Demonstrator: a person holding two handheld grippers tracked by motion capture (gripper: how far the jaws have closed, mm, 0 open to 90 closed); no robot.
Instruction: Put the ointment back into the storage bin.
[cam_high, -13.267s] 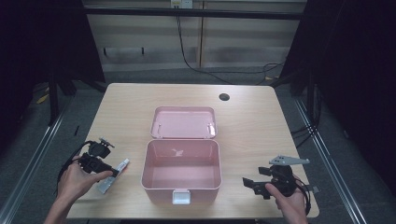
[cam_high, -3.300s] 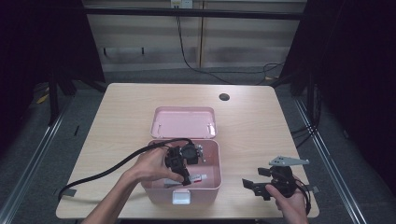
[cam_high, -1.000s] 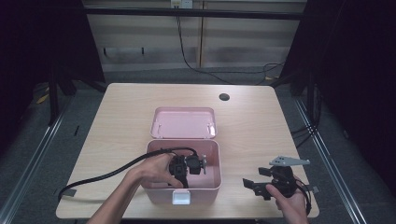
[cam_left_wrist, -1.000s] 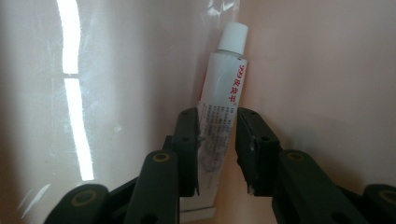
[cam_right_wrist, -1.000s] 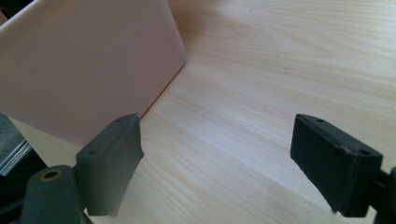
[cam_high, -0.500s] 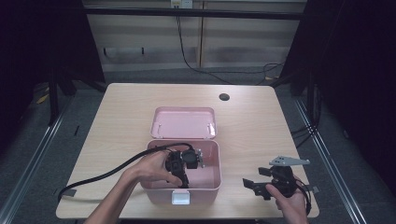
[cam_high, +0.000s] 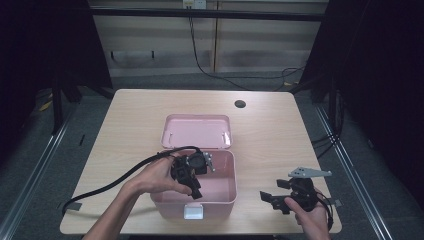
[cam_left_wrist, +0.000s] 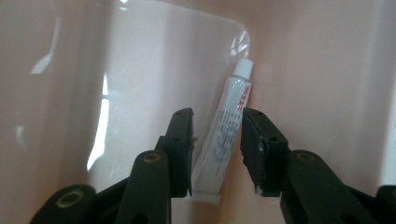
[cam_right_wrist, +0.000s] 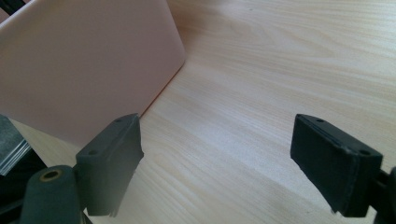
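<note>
Since the earliest high view, where the white tube lay on the wooden table at the lower left beside the left gripper, the tube has gone into the pink box and the left hand has come over the box from the left. In the high view now, the left gripper (cam_high: 192, 172) sits just left of centre in the lower half of the frame, dipping over the near left part of the pink box (cam_high: 220, 197), its black cable trailing off toward the lower left corner. The box's lid (cam_high: 196, 131) lies open behind it, toward the middle of the frame. In the left gripper view, the tube (cam_left_wrist: 227, 130) lies on the pale pink floor of the box, running from bottom centre up to its white cap right of centre. The left gripper's jaws have just been opening: they stand a little apart on either side of the tube's lower half, and no pad presses on it. At the lower right of the high view the right gripper (cam_high: 272, 198) rests on the table (cam_high: 130, 115), well apart from the box's right wall; in the right gripper view its jaws gape wide over bare wood, with nothing between them.
</note>
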